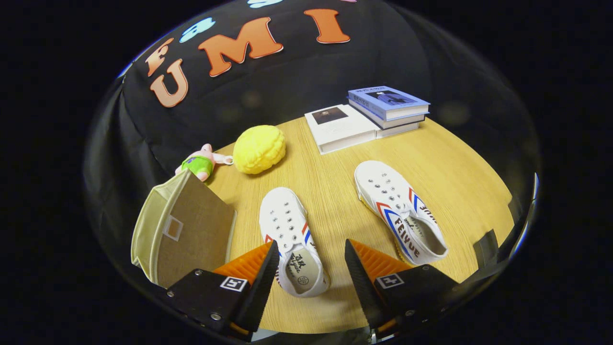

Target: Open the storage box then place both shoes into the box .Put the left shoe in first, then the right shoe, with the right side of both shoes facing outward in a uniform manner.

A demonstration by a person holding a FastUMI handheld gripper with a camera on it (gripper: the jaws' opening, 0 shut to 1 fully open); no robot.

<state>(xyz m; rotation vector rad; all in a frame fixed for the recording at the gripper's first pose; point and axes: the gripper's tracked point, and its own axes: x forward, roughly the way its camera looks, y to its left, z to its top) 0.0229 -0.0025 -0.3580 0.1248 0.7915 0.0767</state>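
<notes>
Two white canvas shoes with red and blue stripes lie on the wooden table. The nearer shoe (pixel 292 239) has its heel between my fingers and its toe pointing away. The other shoe (pixel 400 213) lies beyond my right finger, toe away, heel near that finger. A beige fabric storage box (pixel 184 230) stands left of my left finger with its lid raised and tilted toward me. My gripper (pixel 311 268) is open, hovering above the near shoe's heel, and neither finger touches the shoe.
A yellow round plush (pixel 259 149) and a small pink pig toy in green (pixel 201 163) sit beyond the box. Books (pixel 368 117) are stacked at the table's far side. A dark clamp-like object (pixel 486 247) sits at the table's right rim.
</notes>
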